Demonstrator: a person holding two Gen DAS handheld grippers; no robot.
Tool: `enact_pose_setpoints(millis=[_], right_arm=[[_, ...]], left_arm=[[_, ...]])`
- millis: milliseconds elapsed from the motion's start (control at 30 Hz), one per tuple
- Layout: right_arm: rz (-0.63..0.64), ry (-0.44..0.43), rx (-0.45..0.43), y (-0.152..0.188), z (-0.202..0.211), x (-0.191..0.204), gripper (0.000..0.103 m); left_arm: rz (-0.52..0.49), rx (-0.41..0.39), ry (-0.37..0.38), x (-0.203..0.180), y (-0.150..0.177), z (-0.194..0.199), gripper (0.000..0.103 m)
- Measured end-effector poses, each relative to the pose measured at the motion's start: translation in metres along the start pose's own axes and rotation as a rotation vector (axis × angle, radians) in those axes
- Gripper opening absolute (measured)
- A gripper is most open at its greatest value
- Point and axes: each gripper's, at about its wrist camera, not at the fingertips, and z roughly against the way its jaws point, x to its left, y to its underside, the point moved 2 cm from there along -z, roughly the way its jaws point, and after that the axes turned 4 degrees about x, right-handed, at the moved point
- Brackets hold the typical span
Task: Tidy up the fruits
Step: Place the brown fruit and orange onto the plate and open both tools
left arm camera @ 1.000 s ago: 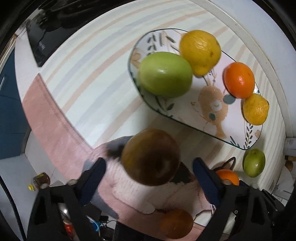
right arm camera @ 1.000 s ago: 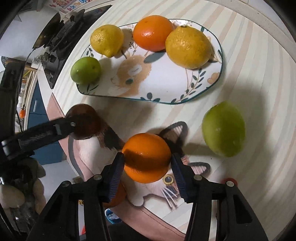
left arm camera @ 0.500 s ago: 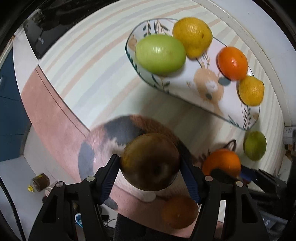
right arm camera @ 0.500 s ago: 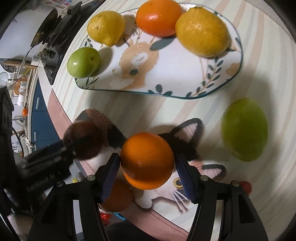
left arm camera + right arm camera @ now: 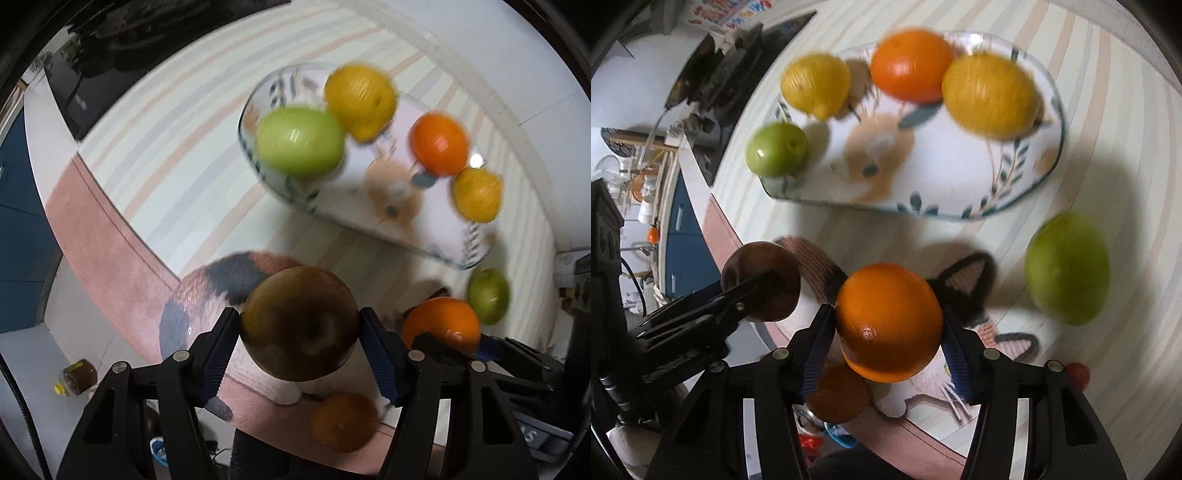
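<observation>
My left gripper point(image 5: 298, 330) is shut on a brown apple point(image 5: 299, 323) and holds it above the cat-print mat. My right gripper point(image 5: 888, 325) is shut on an orange point(image 5: 888, 321), also lifted; it shows in the left wrist view point(image 5: 441, 323). The patterned plate point(image 5: 945, 173) holds a small lemon point(image 5: 815, 85), an orange point(image 5: 910, 65) and a large lemon point(image 5: 991, 96). A small green fruit point(image 5: 776, 148) sits at its left edge. A large green fruit point(image 5: 1067, 267) lies off the plate to the right in the right wrist view.
Another orange point(image 5: 345, 421) lies on the mat near the table's front edge, below both grippers. A dark stovetop point(image 5: 96, 74) is at the far left. The striped cloth point(image 5: 166, 140) covers the table around the plate.
My left gripper closed on the brown apple and lifted it. My right gripper raised its orange. Both views have shifted and the plate looks farther off.
</observation>
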Motion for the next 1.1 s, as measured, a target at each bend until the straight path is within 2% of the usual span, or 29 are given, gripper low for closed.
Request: enact_pose_setpoints(millis=[100, 267, 400, 500, 667, 833, 1067, 1100], right_arm=[[-0.006, -0.018, -0.043, -0.010, 0.020, 0.001, 0.059], [0.002, 0.008, -0.098, -0.040, 0.038, 0.007, 0.059], [0.008, 0.041, -0.109, -0.068, 0.036, 0.011, 0.059], [0.014, 0.067, -0.101, -0.086, 0.026, 0.015, 0.059], [0.012, 0.079, -0.075, -0.100, 0.005, 0.019, 0.059], [0.005, 0.082, -0.064, -0.105, -0.006, 0.026, 0.059], [-0.024, 0.067, -0.042, -0.110, -0.017, 0.022, 0.060], [-0.030, 0.057, -0.044, -0.109, -0.016, 0.019, 0.064]], left_arm=[[-0.010, -0.050, 0.049, -0.006, -0.012, 0.033, 0.064], [-0.045, -0.146, 0.099, -0.015, -0.055, 0.088, 0.064], [-0.060, -0.172, 0.051, -0.017, -0.099, 0.093, 0.064], [-0.058, -0.138, 0.006, -0.010, -0.133, 0.075, 0.064], [-0.064, -0.051, -0.048, -0.004, -0.171, 0.030, 0.064], [-0.064, 0.038, -0.058, 0.000, -0.181, -0.003, 0.064], [-0.041, 0.076, -0.047, 0.006, -0.179, -0.013, 0.065], [-0.031, 0.081, -0.040, 0.008, -0.180, -0.014, 0.065]])
